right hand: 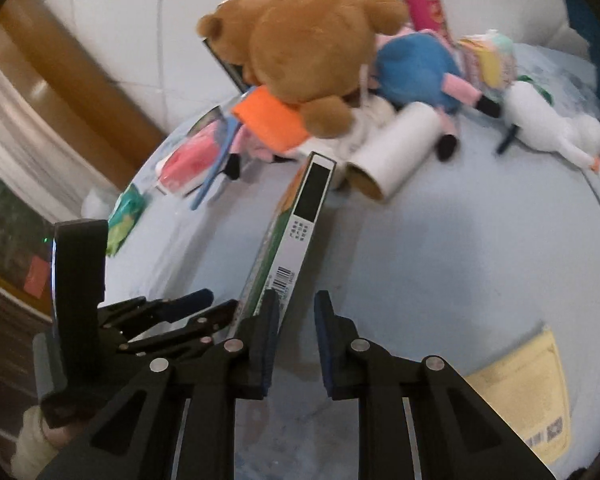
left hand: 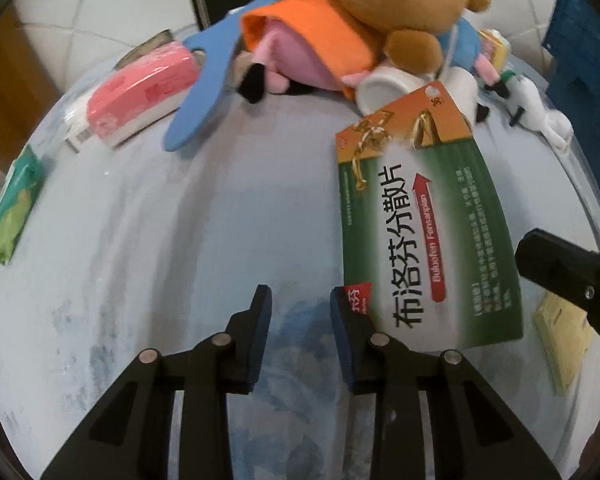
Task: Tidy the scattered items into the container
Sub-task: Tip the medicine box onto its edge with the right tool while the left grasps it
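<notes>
Pinching the box (right hand: 300,224) by a corner, left gripper (left hand: 300,312) risks dropping it; right gripper (right hand: 298,312) clenched, empty.

Green and orange medicine box (left hand: 424,216), at three o'clock in the left wrist view: large black characters "布洛芬分散片" run along its face; beside them, toward three o'clock, a red arrow bears white Latin lettering, seemingly "Buluofen Fensanpian". The small white print on the green field is too fine to read. In the right wrist view, the box's narrow white edge shows a barcode (right hand: 283,278) with illegible digits. Yellow padded envelope (right hand: 528,396), at four o'clock: a barcode label, unreadable.
</notes>
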A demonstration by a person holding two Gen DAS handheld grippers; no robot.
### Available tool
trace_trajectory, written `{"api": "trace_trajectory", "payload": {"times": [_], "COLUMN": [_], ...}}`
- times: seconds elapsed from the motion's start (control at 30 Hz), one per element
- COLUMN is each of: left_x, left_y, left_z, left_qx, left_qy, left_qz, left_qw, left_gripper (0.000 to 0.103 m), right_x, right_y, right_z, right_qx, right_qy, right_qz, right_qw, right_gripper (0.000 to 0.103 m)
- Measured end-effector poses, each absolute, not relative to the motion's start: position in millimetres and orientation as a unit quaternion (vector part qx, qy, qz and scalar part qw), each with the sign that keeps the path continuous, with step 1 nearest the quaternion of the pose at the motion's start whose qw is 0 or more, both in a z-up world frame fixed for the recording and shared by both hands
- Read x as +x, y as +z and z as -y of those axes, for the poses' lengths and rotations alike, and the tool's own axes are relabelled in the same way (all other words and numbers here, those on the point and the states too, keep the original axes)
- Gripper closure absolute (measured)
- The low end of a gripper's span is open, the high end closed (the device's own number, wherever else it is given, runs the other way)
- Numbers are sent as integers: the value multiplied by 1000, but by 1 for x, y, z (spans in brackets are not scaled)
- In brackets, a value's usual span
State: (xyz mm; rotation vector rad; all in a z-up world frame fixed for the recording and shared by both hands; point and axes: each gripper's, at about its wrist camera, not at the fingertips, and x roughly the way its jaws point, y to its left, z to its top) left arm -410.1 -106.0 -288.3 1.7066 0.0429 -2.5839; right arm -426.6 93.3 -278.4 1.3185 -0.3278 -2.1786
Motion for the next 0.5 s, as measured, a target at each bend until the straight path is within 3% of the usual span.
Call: {"api": "trace_trajectory", "payload": {"times": [0.43,0.47,0.5], "left_x": [-361,-358,-355], "left_y": [-234,-232,-229], "left_z": [137,138,137], "left_qx": [518,517,516], "left_qy": [-853,-853,-854], "left_qz": [-48,-51,-53], "left_qw": [47,47,48], "left_gripper": [72,70,61], "right_x": [-452,-454,-455], "right_y": [-292,-292,-289], "right_z": [-23,-16,-11], "right_qx": [503,506,508], "right_qy": [-788,-786,-785], "right_qz": [89,84,81], "right_qw": [343,345,347], "right_gripper": [76,76,76]}}
